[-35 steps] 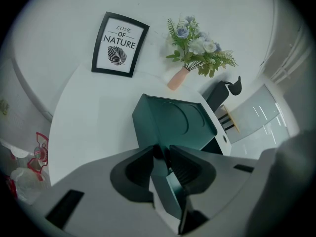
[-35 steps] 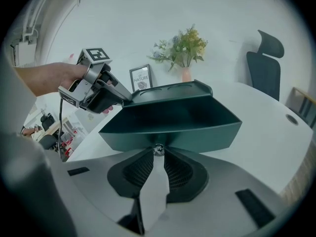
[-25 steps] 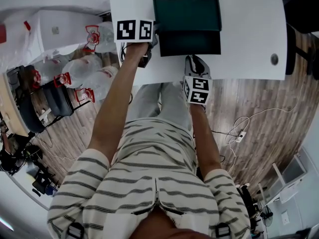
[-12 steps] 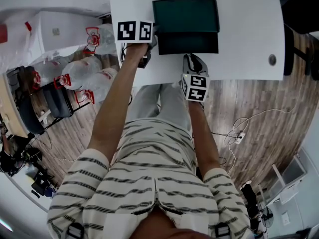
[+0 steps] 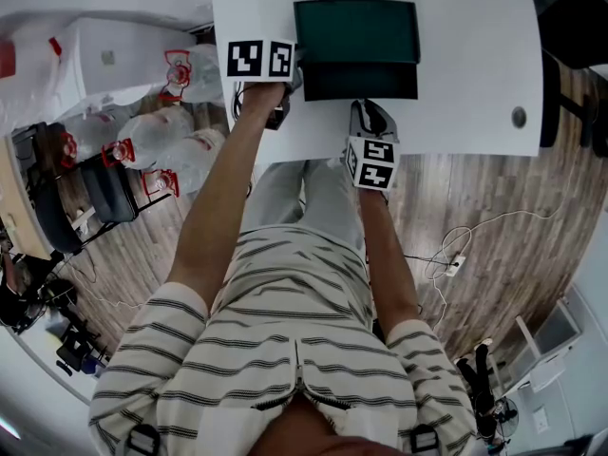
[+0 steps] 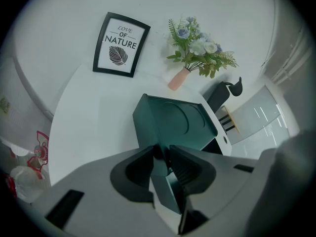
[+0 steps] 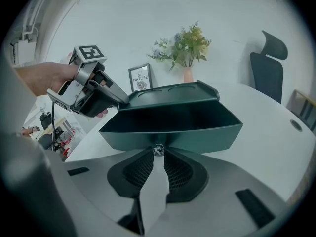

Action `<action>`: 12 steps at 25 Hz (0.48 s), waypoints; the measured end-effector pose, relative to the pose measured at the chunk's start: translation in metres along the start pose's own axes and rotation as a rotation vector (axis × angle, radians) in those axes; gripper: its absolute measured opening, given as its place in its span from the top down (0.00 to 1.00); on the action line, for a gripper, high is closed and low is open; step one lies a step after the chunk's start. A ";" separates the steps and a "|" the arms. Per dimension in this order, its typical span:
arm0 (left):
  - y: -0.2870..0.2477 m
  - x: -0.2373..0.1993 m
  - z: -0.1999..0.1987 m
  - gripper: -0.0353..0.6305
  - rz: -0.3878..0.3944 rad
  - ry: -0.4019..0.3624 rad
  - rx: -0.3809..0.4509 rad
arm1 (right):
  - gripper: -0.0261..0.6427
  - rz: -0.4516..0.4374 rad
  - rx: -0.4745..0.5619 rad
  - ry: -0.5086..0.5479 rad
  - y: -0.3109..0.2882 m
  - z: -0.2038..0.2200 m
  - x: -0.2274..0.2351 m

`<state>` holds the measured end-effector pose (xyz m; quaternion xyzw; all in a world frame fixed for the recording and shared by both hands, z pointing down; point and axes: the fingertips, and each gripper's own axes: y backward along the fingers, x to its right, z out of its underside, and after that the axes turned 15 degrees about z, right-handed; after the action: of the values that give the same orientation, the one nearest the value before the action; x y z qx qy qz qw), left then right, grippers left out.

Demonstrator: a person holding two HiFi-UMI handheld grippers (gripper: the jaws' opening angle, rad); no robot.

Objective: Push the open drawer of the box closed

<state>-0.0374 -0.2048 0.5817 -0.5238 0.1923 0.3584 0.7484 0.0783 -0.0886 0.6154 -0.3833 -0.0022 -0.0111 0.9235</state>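
Green box (image 5: 356,28), on white table (image 5: 475,65): left corner is clamped by left gripper (image 6: 165,154). Open drawer (image 7: 173,125): knob (image 7: 158,149) is pinched by right gripper (image 7: 157,154). Risk: drawer may be jammed if pushed askew

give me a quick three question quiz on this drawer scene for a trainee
1. Multiple choice: what is the left gripper clamped on?
A. the left edge of the green box
B. the picture frame
C. the vase

2. Fill in the blank: between the jaw tips of the right gripper, on the front of the drawer, sits a small metal ____.

3. True or false: the drawer is pushed fully into the box.

Key:
1. A
2. knob
3. False: the drawer stands out from the box, with its inside open to view.
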 end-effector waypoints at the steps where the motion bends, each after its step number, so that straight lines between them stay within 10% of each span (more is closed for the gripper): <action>1: 0.000 0.001 0.000 0.79 -0.001 0.000 -0.001 | 0.85 0.001 0.000 0.000 0.000 0.000 0.001; 12: 0.000 0.001 0.000 0.79 -0.017 -0.023 -0.011 | 0.85 -0.006 0.000 0.007 -0.009 -0.008 0.001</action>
<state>-0.0367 -0.2046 0.5811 -0.5251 0.1772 0.3593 0.7508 0.0790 -0.1008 0.6156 -0.3833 -0.0002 -0.0152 0.9235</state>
